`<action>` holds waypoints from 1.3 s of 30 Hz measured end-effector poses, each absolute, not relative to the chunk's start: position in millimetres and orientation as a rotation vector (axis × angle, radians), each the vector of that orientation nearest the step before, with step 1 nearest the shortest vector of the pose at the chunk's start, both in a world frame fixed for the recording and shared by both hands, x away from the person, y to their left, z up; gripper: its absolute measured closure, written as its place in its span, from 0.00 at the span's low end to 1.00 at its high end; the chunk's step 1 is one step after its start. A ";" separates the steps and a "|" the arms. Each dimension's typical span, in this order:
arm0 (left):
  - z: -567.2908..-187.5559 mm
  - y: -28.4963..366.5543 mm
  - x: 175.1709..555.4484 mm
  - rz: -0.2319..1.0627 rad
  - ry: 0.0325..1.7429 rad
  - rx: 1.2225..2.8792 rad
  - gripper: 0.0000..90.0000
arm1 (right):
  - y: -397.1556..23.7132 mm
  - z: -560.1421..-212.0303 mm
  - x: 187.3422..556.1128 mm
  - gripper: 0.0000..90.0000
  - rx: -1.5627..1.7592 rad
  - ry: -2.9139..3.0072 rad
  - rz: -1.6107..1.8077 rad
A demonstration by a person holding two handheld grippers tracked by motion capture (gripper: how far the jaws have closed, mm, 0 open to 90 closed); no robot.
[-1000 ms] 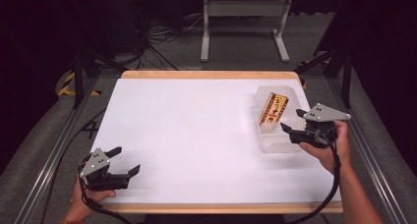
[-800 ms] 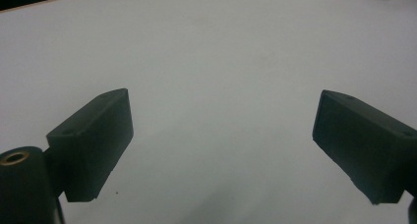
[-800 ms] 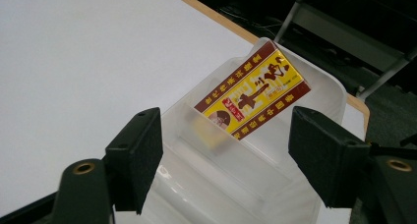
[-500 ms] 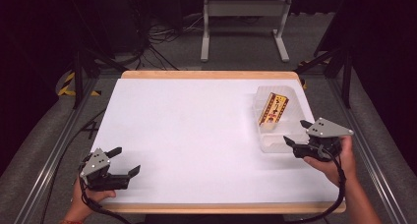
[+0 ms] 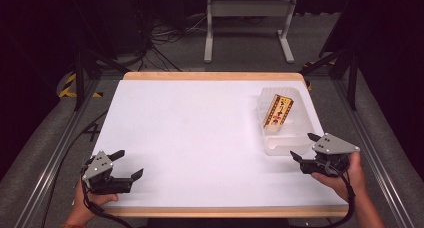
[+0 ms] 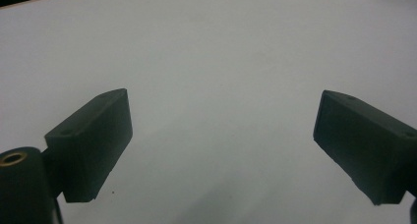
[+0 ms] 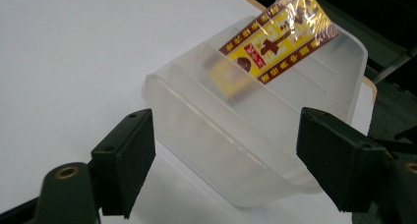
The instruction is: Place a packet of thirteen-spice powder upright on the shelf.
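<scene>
Just ahead of the wide, empty right claw (image 7: 226, 160), the light, stiff tub (image 7: 236, 150) likely grips best by its near wall.

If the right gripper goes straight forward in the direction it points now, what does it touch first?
Most likely the near wall of the clear plastic bin, which sits directly ahead of the open right gripper. The yellow packet stands deeper inside. The exact gap is unclear.

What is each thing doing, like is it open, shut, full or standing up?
Left gripper: open, holding nothing, over bare table.
Right gripper: open, holding nothing, just short of the bin.
Clear plastic bin: upright, no lid.
Yellow and brown foil packet: in the bin, standing tilted.
</scene>
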State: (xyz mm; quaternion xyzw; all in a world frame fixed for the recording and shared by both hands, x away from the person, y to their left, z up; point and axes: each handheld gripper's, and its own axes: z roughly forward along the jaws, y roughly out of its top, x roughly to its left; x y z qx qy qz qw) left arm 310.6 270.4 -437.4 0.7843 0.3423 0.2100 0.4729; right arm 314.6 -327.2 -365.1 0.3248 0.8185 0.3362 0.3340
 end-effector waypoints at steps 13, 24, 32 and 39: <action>-438.0 270.8 310.9 0.512 0.839 1.921 0.09 | -341.5 -385.9 301.2 0.20 0.864 2.053 0.910; -437.5 270.5 311.2 0.503 0.835 1.917 0.09 | -352.5 -405.0 290.0 0.18 0.943 2.064 0.919; -437.2 270.8 311.6 0.505 0.828 1.913 0.09 | -362.0 -425.4 288.5 0.16 1.043 2.012 0.917; -439.0 270.0 313.6 0.491 0.829 1.916 0.09 | -374.3 -431.9 287.6 0.14 1.133 1.948 0.938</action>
